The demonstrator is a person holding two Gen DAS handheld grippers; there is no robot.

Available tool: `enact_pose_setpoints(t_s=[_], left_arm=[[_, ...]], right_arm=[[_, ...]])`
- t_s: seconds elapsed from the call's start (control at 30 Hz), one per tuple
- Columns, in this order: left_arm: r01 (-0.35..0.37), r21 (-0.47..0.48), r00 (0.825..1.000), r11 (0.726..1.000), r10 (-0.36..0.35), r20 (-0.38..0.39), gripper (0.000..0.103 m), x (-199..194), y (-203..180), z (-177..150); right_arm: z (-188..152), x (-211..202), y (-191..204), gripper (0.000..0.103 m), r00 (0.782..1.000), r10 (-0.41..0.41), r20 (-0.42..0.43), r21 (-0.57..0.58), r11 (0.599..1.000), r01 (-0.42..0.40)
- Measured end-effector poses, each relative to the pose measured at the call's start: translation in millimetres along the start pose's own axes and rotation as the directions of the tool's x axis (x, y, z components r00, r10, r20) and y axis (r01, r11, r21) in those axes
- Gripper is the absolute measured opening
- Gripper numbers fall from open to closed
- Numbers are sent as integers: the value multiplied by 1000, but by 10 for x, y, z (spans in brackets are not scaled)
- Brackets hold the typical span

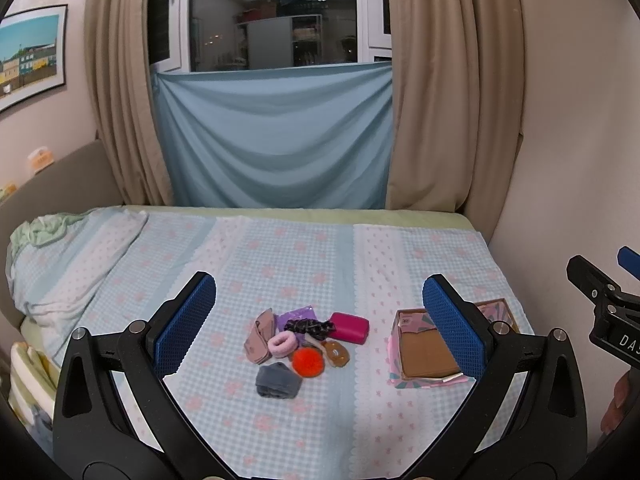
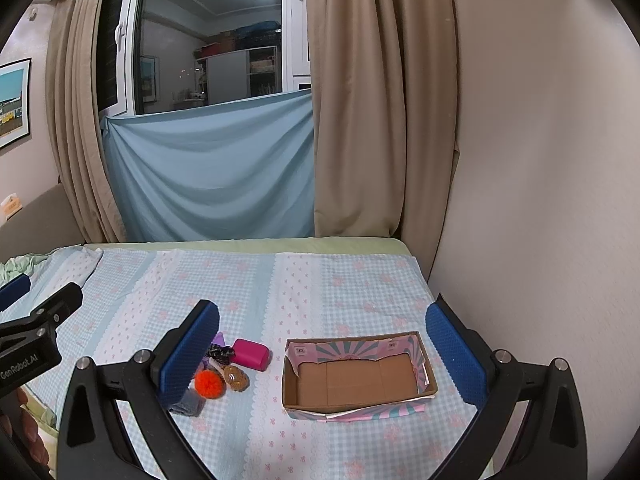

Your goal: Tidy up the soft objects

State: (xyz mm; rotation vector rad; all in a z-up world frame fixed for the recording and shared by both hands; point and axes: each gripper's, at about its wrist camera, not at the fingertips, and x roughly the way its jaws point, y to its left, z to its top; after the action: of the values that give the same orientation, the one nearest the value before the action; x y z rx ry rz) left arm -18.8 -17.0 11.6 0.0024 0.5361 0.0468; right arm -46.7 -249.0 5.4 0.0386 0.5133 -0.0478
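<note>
A pile of small soft objects lies on the bed: an orange pompom [image 1: 307, 363] [image 2: 208, 384], a grey folded cloth [image 1: 278, 381], a pink scrunchie [image 1: 282, 344], a black scrunchie [image 1: 309, 326], a magenta pouch [image 1: 349, 327] [image 2: 251, 354], a brown donut-shaped piece [image 1: 336, 353] [image 2: 236, 378] and a beige sock [image 1: 261, 336]. An open cardboard box [image 2: 356, 380] [image 1: 428, 354] stands empty to the pile's right. My left gripper [image 1: 320, 322] is open and empty above the pile. My right gripper [image 2: 322, 354] is open and empty above the box.
The bed has a blue checked cover [image 1: 280, 256] with a pillow [image 1: 76, 264] at the far left. A wall [image 2: 540, 200] runs along the bed's right side. Curtains [image 1: 452, 100] and a blue cloth [image 1: 276, 140] hang behind the bed.
</note>
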Motion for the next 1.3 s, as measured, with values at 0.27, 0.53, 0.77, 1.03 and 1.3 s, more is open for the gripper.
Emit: enact_pose_setpoints(t_s=[0.27,0.53,0.77,1.03,1.3], left_arm=[[2,0,1000,1000,-2,-2,103,12,-6,-9],[3,-13,1000,1000,-3,2,103,52,19,-32],[-35,-54,999,998,33,-41,103,257,149,-199],[-68,-97,982,993,50,-184,103,917,460,-715],[-71,-151,953,986,22,-302,103,1879,858,-1510]], right_arm=[[-8,2,-19,103,1000,0,-2,4,1000,0],[18,25,-18,103,1000,8,0,2,1000,-8],[-7,240,45,103,999,35,-28,-36,999,-36],[-236,883,335,103,978,150,-149,-83,983,-163],[-646,1798,923,103,933,239,-270,-147,947,-285]])
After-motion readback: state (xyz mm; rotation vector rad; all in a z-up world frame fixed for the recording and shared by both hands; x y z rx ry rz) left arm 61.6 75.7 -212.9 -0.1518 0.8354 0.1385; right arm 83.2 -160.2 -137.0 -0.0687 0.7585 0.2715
